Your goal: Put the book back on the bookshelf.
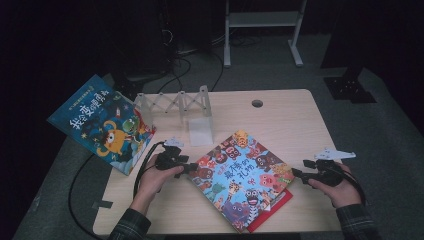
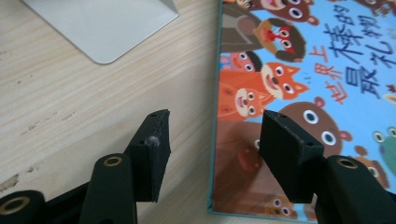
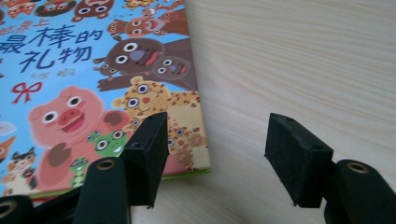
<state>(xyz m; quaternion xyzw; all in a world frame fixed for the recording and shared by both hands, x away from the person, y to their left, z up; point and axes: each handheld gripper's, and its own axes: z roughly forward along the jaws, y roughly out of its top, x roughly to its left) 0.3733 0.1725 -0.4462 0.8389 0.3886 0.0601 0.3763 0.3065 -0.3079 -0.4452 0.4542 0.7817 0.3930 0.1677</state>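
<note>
Wooden table (image 1: pixel 280 112): an animal picture book (image 1: pixel 241 177) lies flat near centre. Left gripper (image 1: pixel 191 168) and right gripper (image 1: pixel 297 174), both open, flank its edges, likely to lift it.

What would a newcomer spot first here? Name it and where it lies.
The animal book lies at the table's near middle, on a red book, with the left gripper and right gripper open at its two sides. A blue book leans tilted at the far left, beside a white rack.
</note>
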